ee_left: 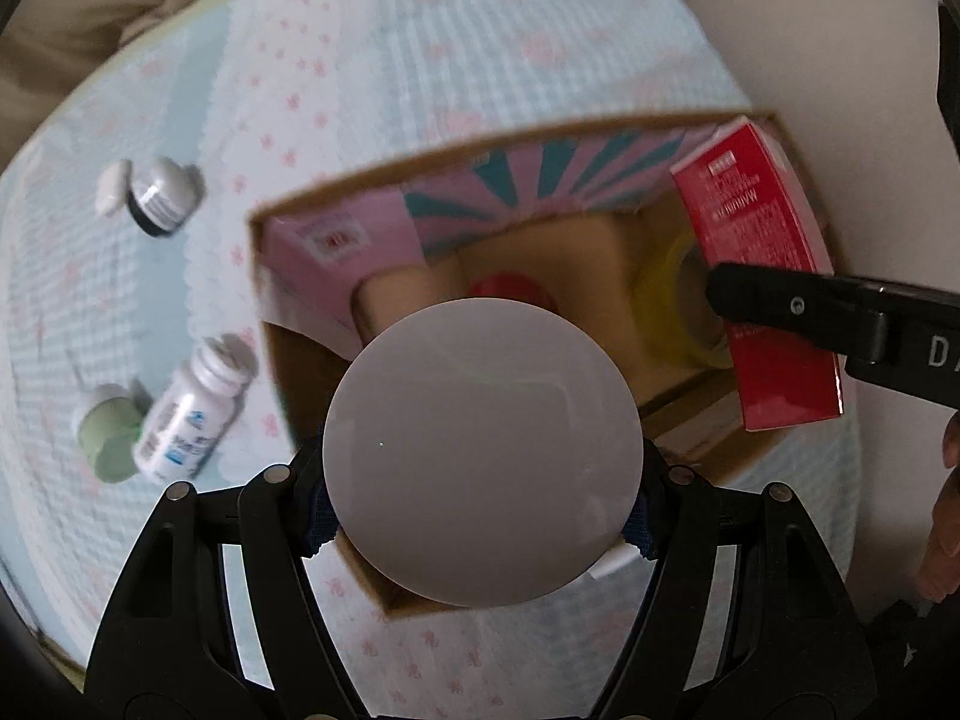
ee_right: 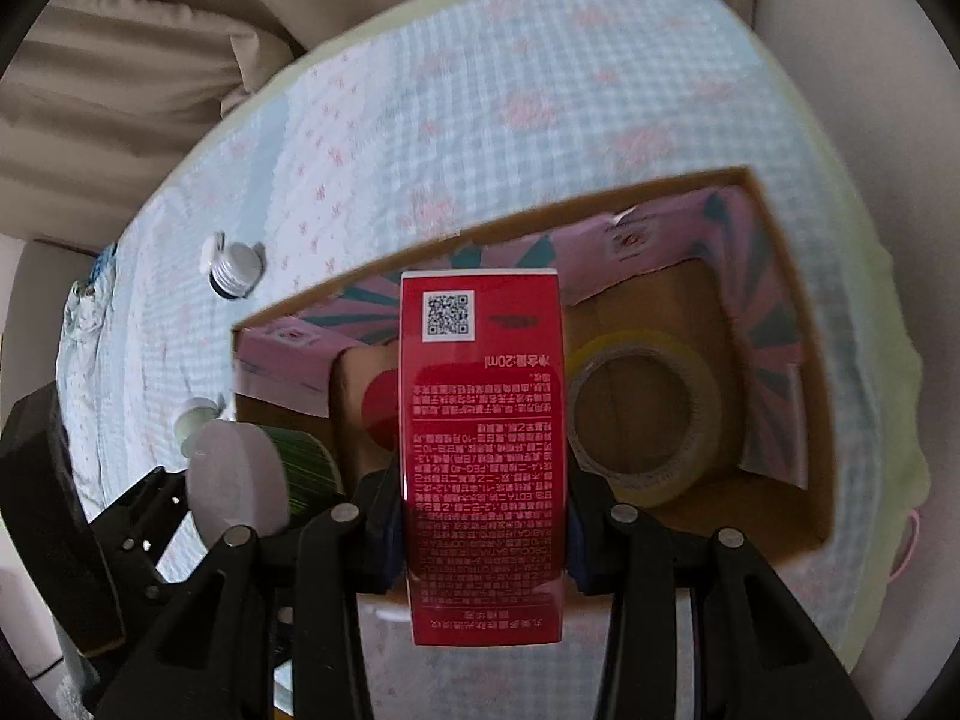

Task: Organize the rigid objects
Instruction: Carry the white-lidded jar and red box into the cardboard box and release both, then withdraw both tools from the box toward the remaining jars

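Note:
My left gripper (ee_left: 483,531) is shut on a jar with a round white lid (ee_left: 483,450) and holds it over the near end of an open cardboard box (ee_left: 336,192). The jar, with its green label, also shows in the right wrist view (ee_right: 240,480). My right gripper (ee_right: 483,534) is shut on a red carton (ee_right: 483,438) and holds it over the box (ee_right: 786,324); the carton also shows in the left wrist view (ee_left: 762,240). A yellow tape roll (ee_right: 645,414) lies in the box.
The box sits on a light blue checked cloth (ee_left: 360,60) over a round table. On the cloth to the left lie a small white bottle (ee_left: 186,414), a green cap (ee_left: 108,438) and a grey-capped bottle (ee_left: 159,198). A red disc (ee_left: 510,291) lies in the box.

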Motion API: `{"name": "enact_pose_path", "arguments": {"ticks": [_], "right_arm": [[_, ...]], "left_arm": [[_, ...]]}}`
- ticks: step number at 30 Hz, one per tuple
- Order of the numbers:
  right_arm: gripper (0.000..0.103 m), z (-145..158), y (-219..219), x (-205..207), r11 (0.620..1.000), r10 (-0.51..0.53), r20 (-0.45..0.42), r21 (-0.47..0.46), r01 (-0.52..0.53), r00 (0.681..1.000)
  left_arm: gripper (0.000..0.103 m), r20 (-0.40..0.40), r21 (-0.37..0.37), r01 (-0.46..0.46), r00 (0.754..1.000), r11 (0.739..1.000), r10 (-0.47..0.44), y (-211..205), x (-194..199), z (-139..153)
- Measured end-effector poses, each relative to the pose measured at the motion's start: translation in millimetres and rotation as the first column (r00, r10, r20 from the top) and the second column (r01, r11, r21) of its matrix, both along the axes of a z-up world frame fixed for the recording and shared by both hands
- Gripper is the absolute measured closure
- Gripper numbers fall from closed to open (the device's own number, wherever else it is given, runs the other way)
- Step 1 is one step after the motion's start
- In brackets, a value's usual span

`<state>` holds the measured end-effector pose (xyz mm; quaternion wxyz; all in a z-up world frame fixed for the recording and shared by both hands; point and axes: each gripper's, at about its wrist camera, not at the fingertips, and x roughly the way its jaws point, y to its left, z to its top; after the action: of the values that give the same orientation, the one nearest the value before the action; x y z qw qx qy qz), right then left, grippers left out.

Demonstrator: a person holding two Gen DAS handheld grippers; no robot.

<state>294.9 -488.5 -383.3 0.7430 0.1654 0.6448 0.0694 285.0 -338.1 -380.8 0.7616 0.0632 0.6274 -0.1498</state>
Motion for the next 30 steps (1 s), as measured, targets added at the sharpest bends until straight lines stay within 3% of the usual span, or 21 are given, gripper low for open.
{"name": "enact_pose_path", "arguments": {"ticks": [3,10,12,13,14,15,16,20,30], "right_arm": [[0.065,-14,2,3,1.000,0.014,-0.022,0.007,-0.013,1.000],[0.065,-31,1,3,0.999,0.004,-0.070,0.049,-0.001,0.998],[0.065,-32,3,4,0.999,0.007,-0.069,0.053,-0.003,0.998],[0.056,-33,3,4,0.999,0.013,-0.067,0.053,-0.009,0.998],[0.047,-32,4,4,0.998,0.014,-0.063,0.055,-0.010,0.998],[0.016,-29,3,4,0.998,0.002,-0.049,0.063,0.001,0.999],[0.000,-25,1,4,0.997,-0.021,-0.030,0.071,0.023,0.999],[0.000,-17,-11,-1,0.989,-0.074,-0.035,0.126,0.077,0.997],[0.000,13,-16,-28,0.993,-0.095,0.039,0.068,0.092,0.995]], "left_arm": [[0.035,-0.022,0.027,0.032,0.999,0.999,-0.031,-6,-1,-14],[0.033,-0.020,0.060,0.052,0.999,0.997,-0.051,-7,-4,-17],[0.019,-0.020,0.046,0.052,0.999,0.998,-0.051,-6,-3,-13],[0.000,-0.020,0.007,0.054,0.998,0.999,-0.053,-5,-4,-8],[0.000,-0.010,-0.016,0.054,0.998,0.998,-0.054,-4,-6,-2],[0.000,-0.003,-0.026,0.057,0.998,0.998,-0.057,-2,-7,2],[0.000,0.009,-0.021,0.061,0.998,0.998,-0.061,0,-10,7],[0.000,0.032,-0.007,0.041,0.999,0.999,-0.041,14,-18,22],[0.000,0.045,-0.052,-0.055,0.997,0.997,0.058,47,-24,50]]}}
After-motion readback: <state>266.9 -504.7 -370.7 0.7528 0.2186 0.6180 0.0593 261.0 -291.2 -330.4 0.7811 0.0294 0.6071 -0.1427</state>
